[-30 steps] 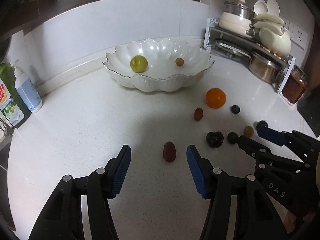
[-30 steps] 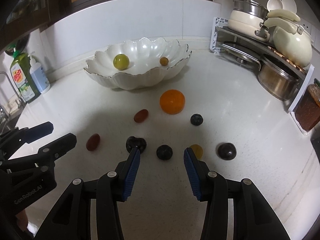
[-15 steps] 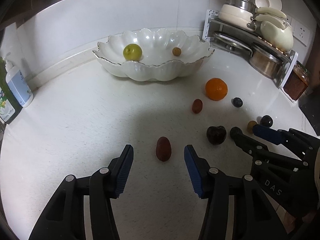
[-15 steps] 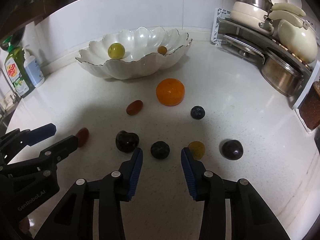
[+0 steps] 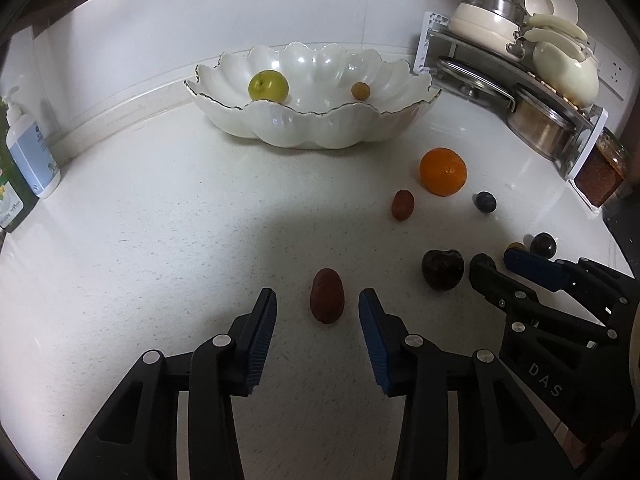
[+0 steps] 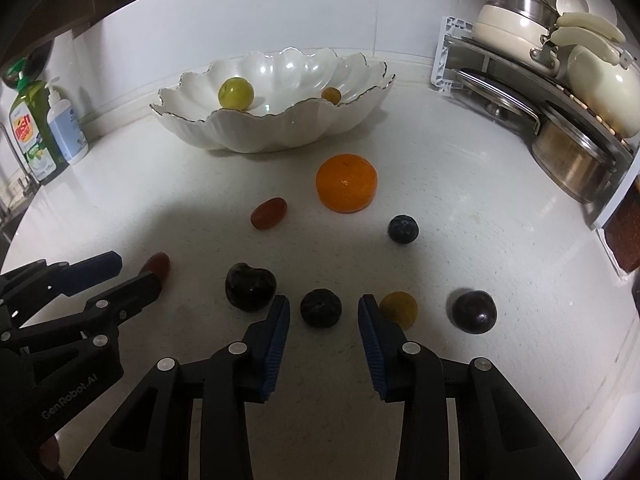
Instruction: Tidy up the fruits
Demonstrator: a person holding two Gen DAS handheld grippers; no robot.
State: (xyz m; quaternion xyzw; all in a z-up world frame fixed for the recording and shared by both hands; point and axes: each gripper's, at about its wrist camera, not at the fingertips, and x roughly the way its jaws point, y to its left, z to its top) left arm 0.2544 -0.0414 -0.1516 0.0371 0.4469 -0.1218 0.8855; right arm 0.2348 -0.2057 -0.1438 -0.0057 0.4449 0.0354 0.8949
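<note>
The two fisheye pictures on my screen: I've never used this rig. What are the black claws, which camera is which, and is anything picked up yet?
No robot arm here: a person holds a two-finger gripper in each hand, with a camera on each looking along its fingers.

In the left wrist view, the left gripper straddles a reddish-brown oval fruit on the white counter. Its jaws are closing, but the pads are not pressing yet.

In the right wrist view, the right gripper is closing around a small dark round fruit, also not gripped.

So nothing is lifted. Loose on the counter are an orange, more small dark, red and yellow fruits. The scalloped white bowl holds a green fruit and a small brownish one.
</note>
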